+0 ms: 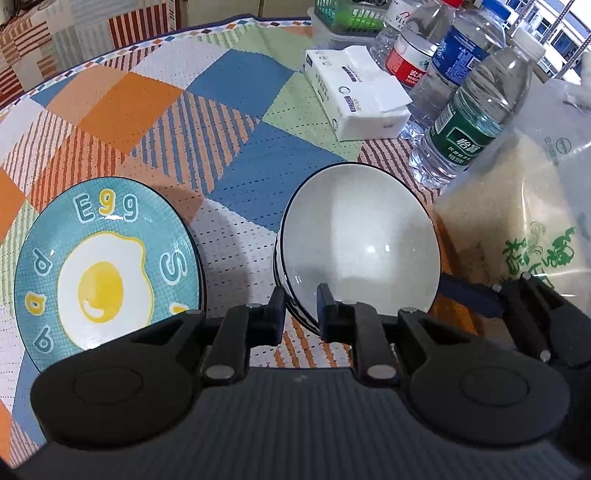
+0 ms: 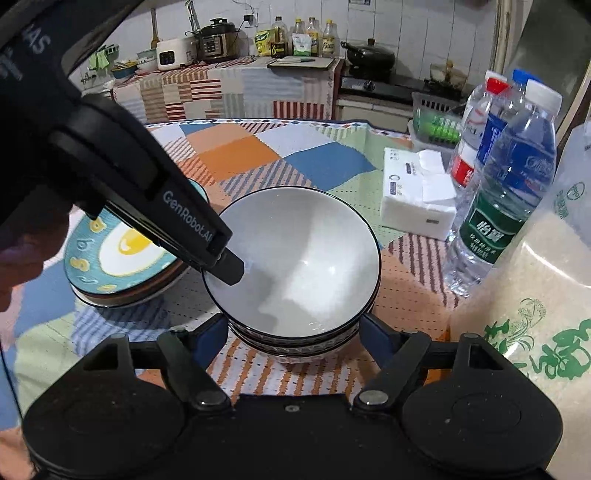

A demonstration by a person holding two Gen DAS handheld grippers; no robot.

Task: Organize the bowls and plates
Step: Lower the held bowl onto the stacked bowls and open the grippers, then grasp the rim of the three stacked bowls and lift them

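Note:
A stack of white bowls with dark rims and patterned sides stands on the patchwork tablecloth. My left gripper is shut on the top bowl's near-left rim, one finger inside and one outside. My right gripper straddles the lower bowls, jaws wide, both pads against their sides. Its blue finger shows beside the bowl. To the left lies a stack of plates, the teal fried-egg plate on top.
A tissue pack, several water bottles and a bag of rice crowd the right side close to the bowls. A green basket sits behind them. A kitchen counter lies beyond the table.

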